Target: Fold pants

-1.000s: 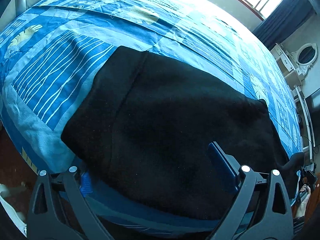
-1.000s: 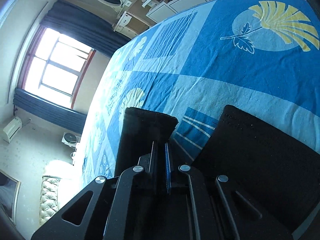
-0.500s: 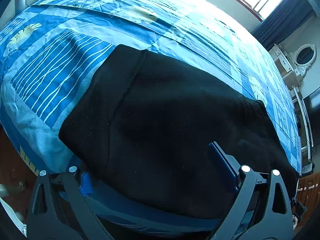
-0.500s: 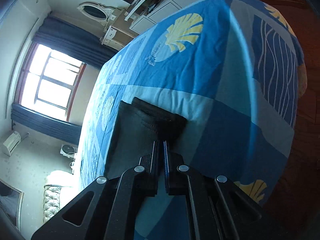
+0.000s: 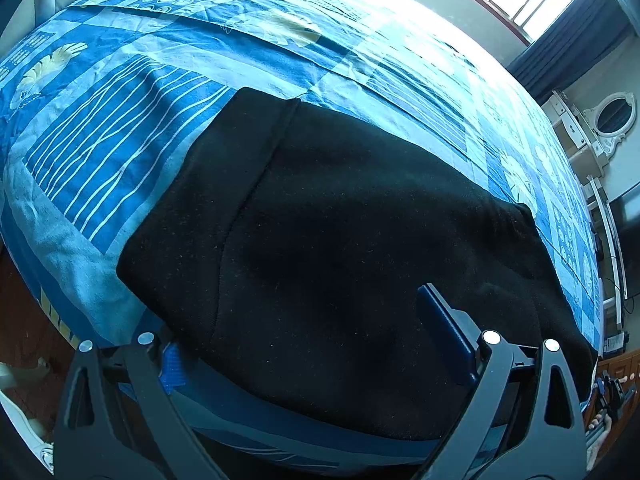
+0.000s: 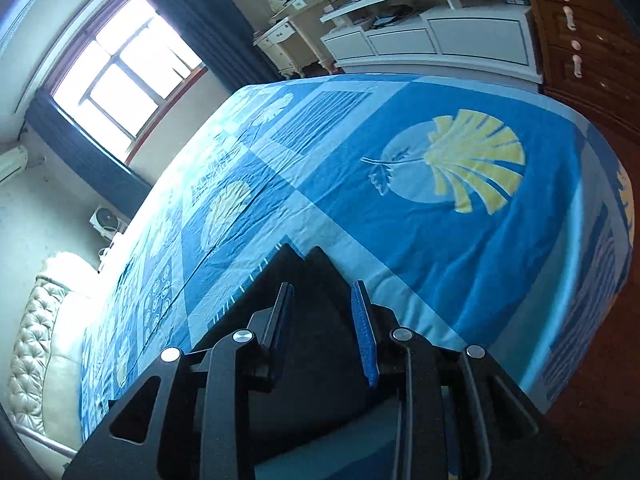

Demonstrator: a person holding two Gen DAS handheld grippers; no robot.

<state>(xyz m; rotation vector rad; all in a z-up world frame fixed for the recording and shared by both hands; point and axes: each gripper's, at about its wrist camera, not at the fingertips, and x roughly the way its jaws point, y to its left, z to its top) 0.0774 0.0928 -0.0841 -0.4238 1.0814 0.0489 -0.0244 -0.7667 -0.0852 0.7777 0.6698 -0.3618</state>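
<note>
where the black pants (image 5: 340, 240) lie folded flat near the edge of the bed, only the blue patterned bedspread (image 5: 120, 152) surrounds them, its yellow shell print (image 6: 472, 164) to the far right. the cloth is dark, with a seam running down its left part. the left gripper (image 5: 304, 344) hangs wide apart over the near hem, gripping nothing. the right gripper (image 6: 320, 316) is opening, pants below its fingers, pads clear of them.
</note>
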